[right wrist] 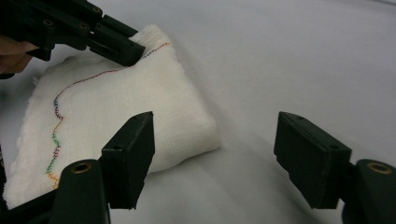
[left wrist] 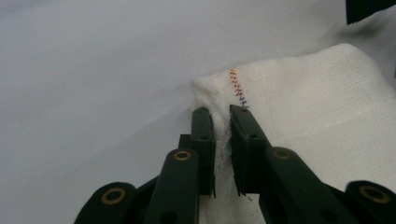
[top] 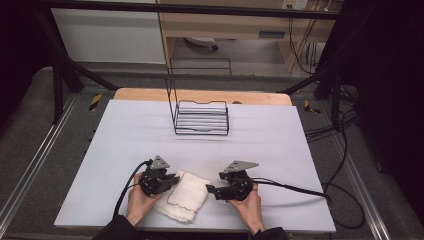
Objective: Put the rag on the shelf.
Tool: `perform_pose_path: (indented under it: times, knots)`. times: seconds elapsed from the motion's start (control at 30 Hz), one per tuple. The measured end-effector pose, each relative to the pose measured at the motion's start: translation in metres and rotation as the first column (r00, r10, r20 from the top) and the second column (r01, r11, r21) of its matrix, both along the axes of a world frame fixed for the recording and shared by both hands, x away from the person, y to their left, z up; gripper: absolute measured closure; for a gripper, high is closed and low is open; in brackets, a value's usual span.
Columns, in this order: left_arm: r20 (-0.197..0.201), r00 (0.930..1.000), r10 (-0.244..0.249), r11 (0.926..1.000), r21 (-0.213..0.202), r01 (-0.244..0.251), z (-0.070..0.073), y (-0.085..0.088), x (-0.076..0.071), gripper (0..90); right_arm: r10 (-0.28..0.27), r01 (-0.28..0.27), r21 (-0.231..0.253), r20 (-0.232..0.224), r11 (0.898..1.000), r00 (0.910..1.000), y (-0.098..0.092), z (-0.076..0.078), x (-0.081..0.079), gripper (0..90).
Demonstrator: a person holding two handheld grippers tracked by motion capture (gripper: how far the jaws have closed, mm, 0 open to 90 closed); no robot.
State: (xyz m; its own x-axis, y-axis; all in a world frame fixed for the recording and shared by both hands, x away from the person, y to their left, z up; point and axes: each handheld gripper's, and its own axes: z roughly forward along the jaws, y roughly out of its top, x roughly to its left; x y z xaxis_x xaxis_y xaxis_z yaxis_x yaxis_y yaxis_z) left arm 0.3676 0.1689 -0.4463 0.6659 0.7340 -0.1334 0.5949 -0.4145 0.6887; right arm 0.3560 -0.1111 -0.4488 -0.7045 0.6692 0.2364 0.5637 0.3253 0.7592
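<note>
Folded cloth [top: 182,196] is seen at the surface's [top: 280,145] near edge. Its corner is pinched by the left tool [left wrist: 222,114]. The right tool [right wrist: 215,149] is held spread beside it, nothing gripped. Risk: a single layer may be caught, so the fold could be dragged open

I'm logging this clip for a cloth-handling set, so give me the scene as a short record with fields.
Work surface: table with a pale cover
Cloth: folded white towel with multicoloured stitching, lying at the near edge
Left gripper: jaws pinched shut on a corner of the towel
Right gripper: jaws apart, nothing between them, beside the towel's other side
Wire rack: black, standing at the far middle of the table, apart from the towel
</note>
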Motion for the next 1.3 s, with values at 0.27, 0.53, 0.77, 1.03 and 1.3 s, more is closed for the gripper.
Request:
perform_pose_path:
  times: [0.27, 0.53, 0.77, 1.03, 1.3]
  knots:
    - [-0.003, 0.9999, 0.010, 0.9999, -0.007, -0.010, 0.001, 0.000, 0.000, 81.2, -0.010, 0.011, 0.016, -0.073, 1.000, 0.9973, 0.016, -0.007, 0.001, 57.0]
    - [0.019, 0.9992, 0.035, 0.9992, -0.020, -0.035, 0.009, 0.007, -0.004, 81.7, -0.010, 0.016, 0.056, -0.108, 0.998, 0.9941, 0.015, -0.002, 0.007, 78.4]
    - [0.021, 0.9966, 0.080, 0.9966, -0.022, -0.080, 0.010, 0.016, -0.009, 77.3, 0.007, -0.007, -0.003, -0.052, 1.000, 0.9986, 0.029, 0.000, 0.021, 78.5]
    - [-0.002, 0.9922, 0.124, 0.9922, -0.008, -0.124, 0.004, 0.021, 0.013, 55.7, -0.013, 0.013, -0.016, -0.006, 1.000, 0.9999, 0.025, 0.005, 0.019, 56.3]
    - [-0.027, 0.9909, 0.132, 0.9908, -0.029, -0.132, 0.000, 0.016, 0.015, 66.2, -0.029, 0.028, -0.024, -0.001, 0.999, 0.9996, 0.018, 0.003, 0.014, 38.3]
